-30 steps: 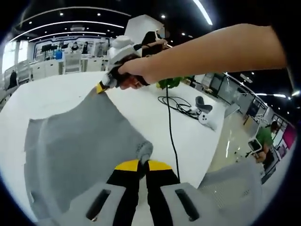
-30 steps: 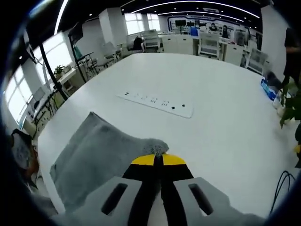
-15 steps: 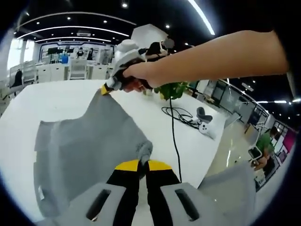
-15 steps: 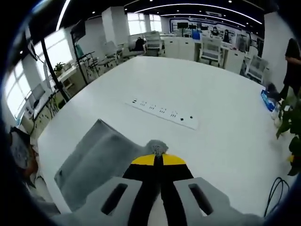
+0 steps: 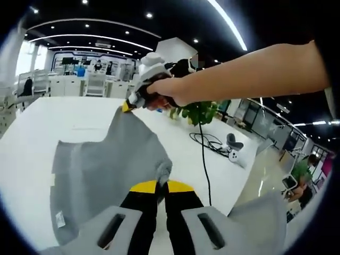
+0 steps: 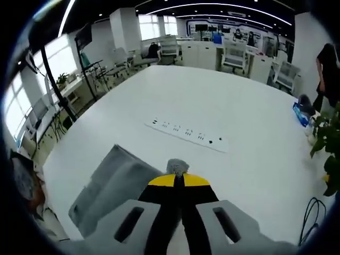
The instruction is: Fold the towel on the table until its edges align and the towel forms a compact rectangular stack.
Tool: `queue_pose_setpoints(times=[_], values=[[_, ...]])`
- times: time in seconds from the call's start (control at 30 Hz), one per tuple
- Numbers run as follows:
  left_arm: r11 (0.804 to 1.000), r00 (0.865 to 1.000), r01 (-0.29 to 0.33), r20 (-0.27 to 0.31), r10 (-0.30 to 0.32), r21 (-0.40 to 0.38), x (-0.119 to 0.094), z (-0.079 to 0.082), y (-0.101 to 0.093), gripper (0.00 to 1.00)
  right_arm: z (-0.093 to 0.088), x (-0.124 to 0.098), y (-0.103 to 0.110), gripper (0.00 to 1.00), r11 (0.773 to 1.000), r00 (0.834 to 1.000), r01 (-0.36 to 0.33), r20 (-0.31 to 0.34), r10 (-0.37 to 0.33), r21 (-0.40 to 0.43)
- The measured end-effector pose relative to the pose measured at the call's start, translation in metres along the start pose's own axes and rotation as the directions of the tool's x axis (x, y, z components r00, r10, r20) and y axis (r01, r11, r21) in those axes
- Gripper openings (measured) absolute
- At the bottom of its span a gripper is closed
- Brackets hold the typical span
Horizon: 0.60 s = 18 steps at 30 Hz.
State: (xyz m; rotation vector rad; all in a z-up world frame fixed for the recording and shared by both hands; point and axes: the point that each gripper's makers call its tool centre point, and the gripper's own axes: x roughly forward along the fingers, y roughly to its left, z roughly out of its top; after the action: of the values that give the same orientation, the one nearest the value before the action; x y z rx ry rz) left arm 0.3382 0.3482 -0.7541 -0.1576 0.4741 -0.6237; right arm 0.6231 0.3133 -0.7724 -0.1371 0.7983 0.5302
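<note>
A grey towel (image 5: 101, 164) is held up off the white table (image 5: 32, 127) by two corners. My left gripper (image 5: 160, 184) is shut on one corner, a tuft of cloth poking out above its yellow tips. In the left gripper view the right gripper (image 5: 130, 104) comes in with a person's hand and forearm and pinches the far corner. In the right gripper view my right gripper (image 6: 178, 178) is shut on that corner, and the towel (image 6: 114, 183) hangs down to the lower left. A small white label (image 5: 59, 218) shows near the towel's low edge.
A white power strip (image 6: 188, 136) lies on the table ahead of the right gripper. A black cable (image 5: 204, 154) runs past a white controller (image 5: 234, 151) near the table's edge. Green plant (image 5: 199, 111) behind the hand. A grey chair back (image 5: 260, 223) stands at lower right.
Both grippers have risen with the towel corners, lifting more cloth off the table. The power strip sits farther off in the right gripper view.
</note>
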Motion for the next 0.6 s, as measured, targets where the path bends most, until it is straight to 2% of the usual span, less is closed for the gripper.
queue_pose_setpoints(times=[0.43,0.6], values=[[0.998,0.999,-0.051,0.014,0.052,-0.025,-0.024,-0.008,0.035,0.04,0.024,0.022,0.037,0.00,1.000,1.000,-0.009,0.016,0.008,0.021],[0.997,0.998,-0.067,0.006,0.067,-0.031,-0.031,-0.012,0.048,0.04,0.026,0.028,0.052,0.00,1.000,1.000,-0.016,0.018,0.016,0.018]])
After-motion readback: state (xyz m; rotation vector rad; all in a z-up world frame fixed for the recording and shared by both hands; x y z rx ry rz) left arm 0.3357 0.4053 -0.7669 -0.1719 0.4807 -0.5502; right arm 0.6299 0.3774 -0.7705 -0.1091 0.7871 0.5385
